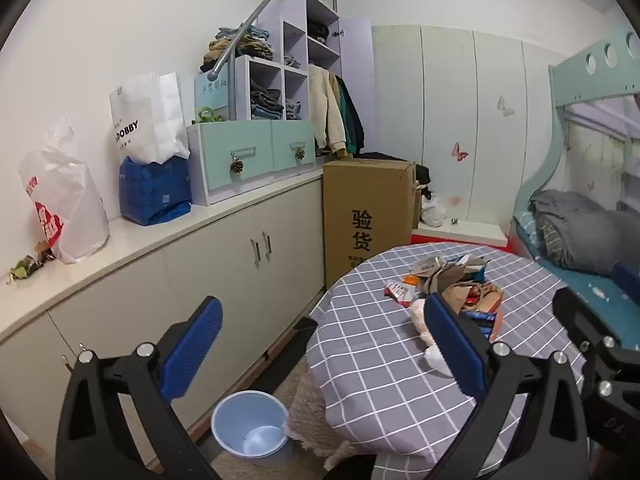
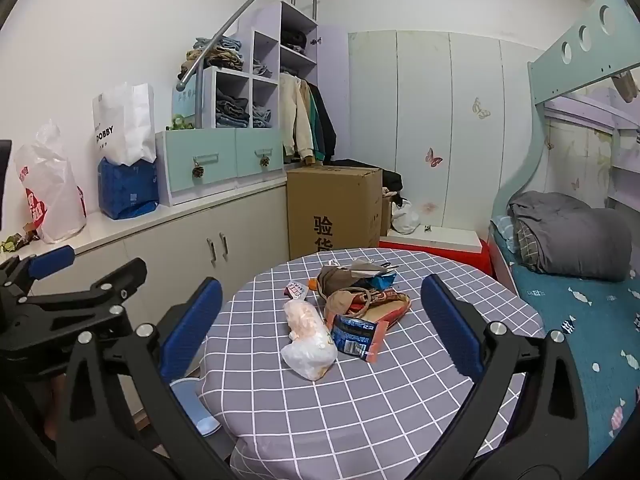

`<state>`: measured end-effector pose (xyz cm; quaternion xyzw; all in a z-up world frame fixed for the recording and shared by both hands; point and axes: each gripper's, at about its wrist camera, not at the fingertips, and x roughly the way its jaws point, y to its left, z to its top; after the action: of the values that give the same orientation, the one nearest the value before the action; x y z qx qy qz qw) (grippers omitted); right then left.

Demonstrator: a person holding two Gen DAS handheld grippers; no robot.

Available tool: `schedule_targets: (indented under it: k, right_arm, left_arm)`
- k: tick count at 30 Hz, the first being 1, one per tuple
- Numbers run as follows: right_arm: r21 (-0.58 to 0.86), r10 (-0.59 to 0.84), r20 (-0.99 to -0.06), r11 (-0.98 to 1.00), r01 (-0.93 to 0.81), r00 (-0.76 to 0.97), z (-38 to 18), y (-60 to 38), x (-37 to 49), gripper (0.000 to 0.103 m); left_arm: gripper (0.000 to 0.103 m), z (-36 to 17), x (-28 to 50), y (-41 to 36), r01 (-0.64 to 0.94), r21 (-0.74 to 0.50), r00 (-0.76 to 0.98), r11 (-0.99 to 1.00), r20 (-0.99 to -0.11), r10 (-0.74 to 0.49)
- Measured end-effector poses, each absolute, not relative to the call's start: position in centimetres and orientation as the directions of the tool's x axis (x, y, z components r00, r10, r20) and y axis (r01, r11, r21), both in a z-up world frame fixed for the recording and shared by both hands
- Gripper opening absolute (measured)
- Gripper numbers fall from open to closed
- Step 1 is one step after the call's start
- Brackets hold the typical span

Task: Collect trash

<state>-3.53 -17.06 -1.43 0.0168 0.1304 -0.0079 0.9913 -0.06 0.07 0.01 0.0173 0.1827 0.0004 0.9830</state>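
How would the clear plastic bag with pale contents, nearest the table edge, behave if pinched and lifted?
The clear plastic bag looks thin and crinkled, so it would probably sag and deform rather than hold shape. Its film appears glossy, so it may slip. The lumpy contents look soft and probably light.

We see both wrist views looking slightly downward along their fingers [image 1: 192, 344] at the round worktop [image 2: 360, 400]; the left sits further left, over the bin [image 1: 250, 424]; both share the cabinets [image 2: 180, 248].
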Motion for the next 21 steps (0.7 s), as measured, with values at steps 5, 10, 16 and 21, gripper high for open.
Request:
schedule_targets:
  k: [5,10,16,21]
  right_arm:
    - [0.016,-0.019,-0.266,1.0,0.025,0.964,-1.6,-17.2,-3.7,0.097]
    - [0.024,-0.02,-0.272,0.999,0.028,0.962,-1.3,-17.3,-3.7,0.097]
    - [0.016,-0.019,-0.271,1.0,0.024,0.962,-1.3,-17.4,-3.9,0.097]
    - [0.014,-0.016,-0.276,1.0,0.02,0.961,-1.5,-17.3,-3.8,0.097]
  left_arm:
    - [0.099,-0.2,0.1,0.8,0.059,-0.024,0.92,0.998,-0.386,-0.064]
    - [0.099,0.0,-0.3,1.7,0.049,-0.008,0.931,0.999,-0.362,-0.049]
    - [0.099,-0.1,0.1,0.3,0.025,0.005,0.935,1.0,-0.355,-0.021]
    - [0.099,-0.1,0.0,-0.2,0.037,0.022,0.937,0.999,-0.348,-0.027]
